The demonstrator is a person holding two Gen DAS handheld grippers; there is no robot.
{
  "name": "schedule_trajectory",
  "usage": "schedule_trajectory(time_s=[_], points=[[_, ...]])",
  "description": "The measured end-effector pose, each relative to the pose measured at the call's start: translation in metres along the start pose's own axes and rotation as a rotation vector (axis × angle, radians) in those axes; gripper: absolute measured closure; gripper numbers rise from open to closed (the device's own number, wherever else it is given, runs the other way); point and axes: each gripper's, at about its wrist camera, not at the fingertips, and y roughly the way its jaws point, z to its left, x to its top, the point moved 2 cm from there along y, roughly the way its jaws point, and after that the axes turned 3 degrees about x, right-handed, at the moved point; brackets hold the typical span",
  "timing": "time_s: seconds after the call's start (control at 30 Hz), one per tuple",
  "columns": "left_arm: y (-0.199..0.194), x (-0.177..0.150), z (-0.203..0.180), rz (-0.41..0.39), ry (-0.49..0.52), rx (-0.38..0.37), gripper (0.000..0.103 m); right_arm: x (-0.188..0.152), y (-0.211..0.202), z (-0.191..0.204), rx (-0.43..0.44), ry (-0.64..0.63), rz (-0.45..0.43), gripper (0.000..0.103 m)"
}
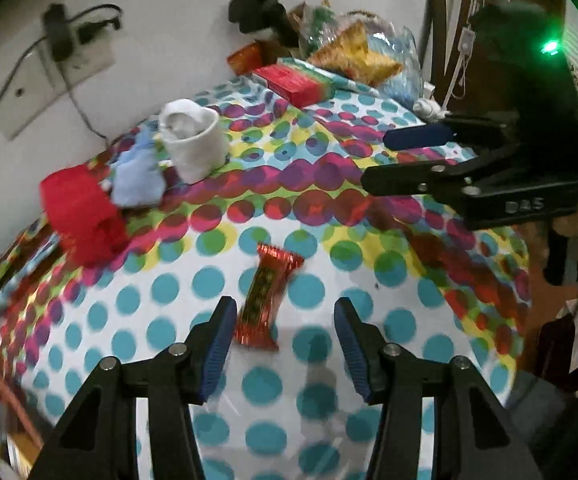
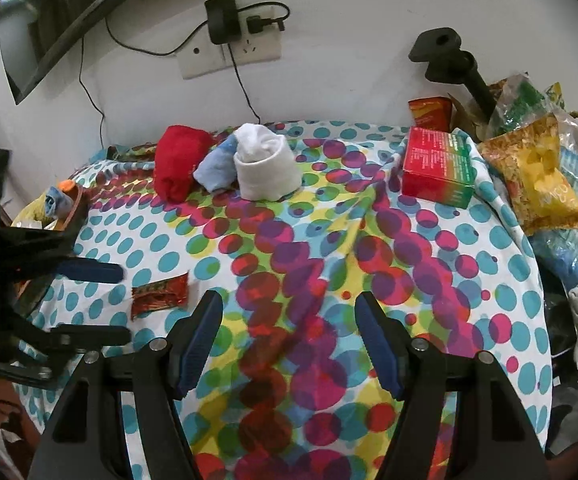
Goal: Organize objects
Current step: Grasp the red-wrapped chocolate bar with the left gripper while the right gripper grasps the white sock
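A: How are the 2 grippers seen?

B: The left gripper (image 1: 285,334) is seen with its fingers spread apart, nothing grasped. The red candy wrapper (image 1: 267,298) is laid flat on the dotted tablecloth (image 1: 369,360), just ahead of the fingers, nearer the left pad (image 1: 219,348). The right gripper (image 2: 289,344) is likewise held released over bare cloth, nothing between its fingers.

A: And the other things?

B: 3 rolled socks are grouped near the wall: a red sock (image 2: 179,168), a blue sock (image 2: 217,172) and a white sock (image 2: 265,168), each touching the next. A red-and-green box (image 2: 437,168) is set well apart to the right, beside a yellow snack bag (image 2: 541,184).
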Motion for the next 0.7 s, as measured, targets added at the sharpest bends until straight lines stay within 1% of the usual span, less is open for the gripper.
schedule_trajectory(time_s=[0.07, 0.2, 0.23, 0.27, 0.3, 0.33, 0.4, 0.43, 0.47, 0.5, 0.53, 0.6, 0.67, 0.7], points=[[0.01, 0.003, 0.001, 0.012, 0.003, 0.005, 0.051, 0.005, 0.005, -0.003, 0.012, 0.005, 0.002, 0.036], [0.025, 0.002, 0.005, 0.04, -0.027, 0.006, 0.051, 0.024, 0.018, -0.004, 0.033, 0.006, -0.009, 0.036], [0.026, 0.001, 0.006, 0.026, -0.04, -0.006, 0.051, 0.03, 0.022, -0.001, 0.033, -0.001, -0.013, 0.036], [0.026, 0.001, 0.008, 0.017, -0.057, -0.023, 0.051, 0.035, 0.026, 0.001, 0.026, -0.012, -0.018, 0.034], [0.028, 0.002, 0.011, 0.012, -0.079, -0.033, 0.051, 0.041, 0.031, 0.005, 0.013, -0.028, -0.022, 0.028], [0.029, 0.003, 0.013, -0.001, -0.097, -0.033, 0.051, 0.049, 0.038, 0.009, 0.006, -0.044, -0.024, 0.023], [0.028, 0.003, 0.015, -0.018, -0.118, -0.029, 0.051, 0.059, 0.049, 0.015, -0.002, -0.071, -0.022, 0.023], [0.028, 0.003, 0.016, -0.024, -0.127, -0.021, 0.053, 0.065, 0.056, 0.019, -0.015, -0.089, -0.022, 0.023], [0.028, 0.003, 0.016, -0.03, -0.134, -0.003, 0.059, 0.068, 0.061, 0.021, -0.026, -0.099, -0.024, 0.023], [0.027, 0.002, 0.016, -0.038, -0.139, 0.037, 0.079, 0.073, 0.069, 0.025, -0.036, -0.109, -0.02, 0.023], [0.026, 0.001, 0.018, -0.042, -0.155, 0.034, 0.084, 0.075, 0.075, 0.025, -0.039, -0.112, -0.012, 0.023], [0.023, -0.002, 0.025, -0.05, -0.223, 0.032, 0.084, 0.08, 0.089, 0.026, -0.057, -0.111, 0.0, 0.023], [0.021, -0.006, 0.03, -0.059, -0.255, 0.03, 0.084, 0.087, 0.103, 0.027, -0.065, -0.108, 0.008, 0.023], [0.019, -0.011, 0.033, -0.063, -0.274, 0.047, 0.084, 0.092, 0.11, 0.028, -0.08, -0.109, 0.014, 0.023]])
